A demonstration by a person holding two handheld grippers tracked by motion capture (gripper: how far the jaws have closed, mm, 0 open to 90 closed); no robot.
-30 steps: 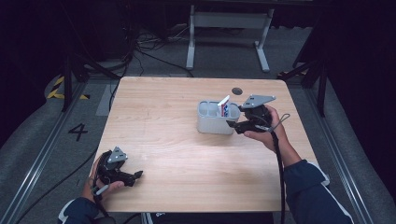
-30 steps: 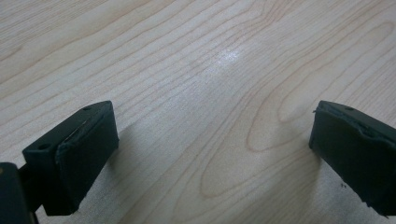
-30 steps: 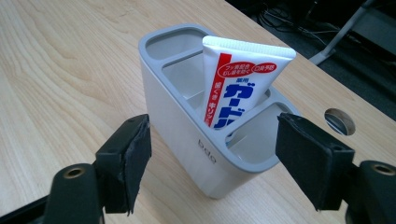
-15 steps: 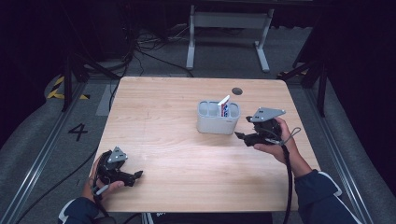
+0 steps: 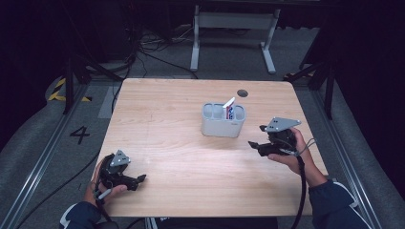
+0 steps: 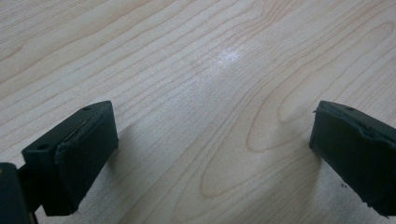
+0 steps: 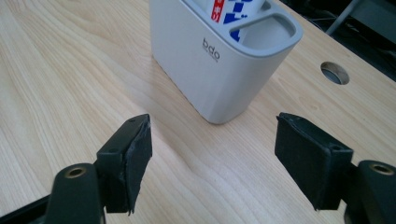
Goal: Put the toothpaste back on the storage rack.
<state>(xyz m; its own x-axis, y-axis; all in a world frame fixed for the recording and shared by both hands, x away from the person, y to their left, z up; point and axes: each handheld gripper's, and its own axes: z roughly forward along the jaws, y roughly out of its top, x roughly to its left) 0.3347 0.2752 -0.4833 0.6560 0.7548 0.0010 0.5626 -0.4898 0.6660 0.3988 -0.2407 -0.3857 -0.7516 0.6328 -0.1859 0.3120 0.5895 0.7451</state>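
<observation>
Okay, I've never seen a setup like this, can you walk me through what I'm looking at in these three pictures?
A person sits at a wooden table and holds a hand-operated tool with two black jaws in each hand. There is no robot arm.

The high view comes from a fixed camera above the person. It shows the left gripper near the table's front left corner and the right gripper to the right of a grey toothbrush holder.

The other two pictures come from small cameras riding on the grippers, looking along their jaws. In the left gripper view the jaws stand apart over bare wood. In the right gripper view the jaws also stand apart, pointed at the holder.

A toothpaste tube with red and blue print stands in the holder. Neither gripper holds anything.
</observation>
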